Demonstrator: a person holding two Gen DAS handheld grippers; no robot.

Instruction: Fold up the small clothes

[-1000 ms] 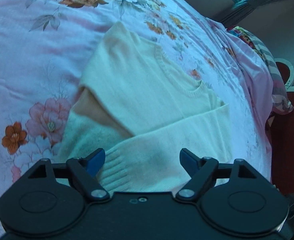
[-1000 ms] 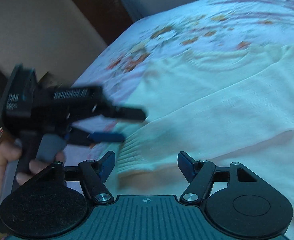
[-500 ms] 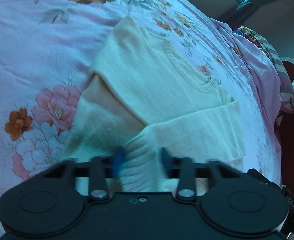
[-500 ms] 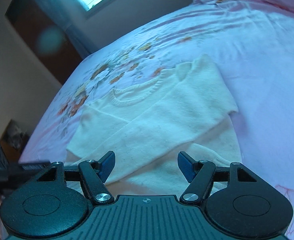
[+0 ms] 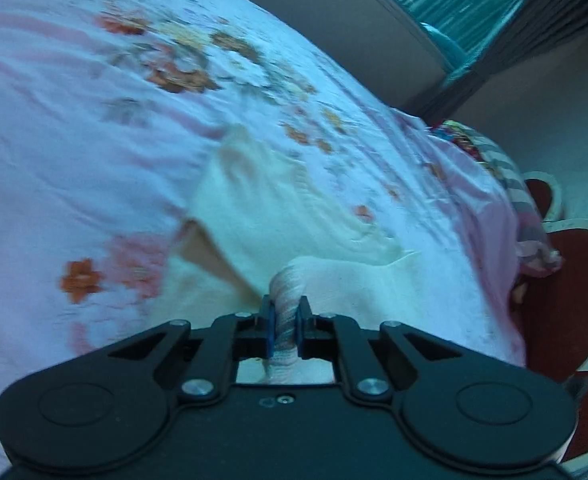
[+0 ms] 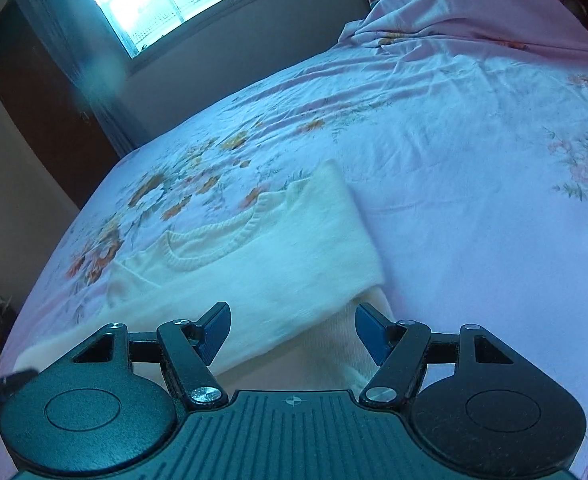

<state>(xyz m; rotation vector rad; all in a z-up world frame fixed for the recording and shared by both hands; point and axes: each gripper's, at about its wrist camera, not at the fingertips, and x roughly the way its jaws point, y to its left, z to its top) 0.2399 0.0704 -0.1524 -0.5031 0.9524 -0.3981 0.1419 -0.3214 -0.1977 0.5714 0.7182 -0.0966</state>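
Sweater (image 6: 278, 264), cream knit, lies partly folded on the bed (image 6: 473, 152). It looks soft, light and floppy. Left gripper (image 5: 285, 318) has its jaws clamped on the ribbed cuff (image 5: 290, 280), a firm hold; right gripper (image 6: 292, 330) hovers, jaws apart.

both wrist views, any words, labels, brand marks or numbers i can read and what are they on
No readable text in either view.
The right gripper base carries only a small round crosshair mark, no letters.
The left gripper, shut on the sweater cuff, shows only screws and a small hole.
The sweater and the flowered bedsheet carry no visible label or print.
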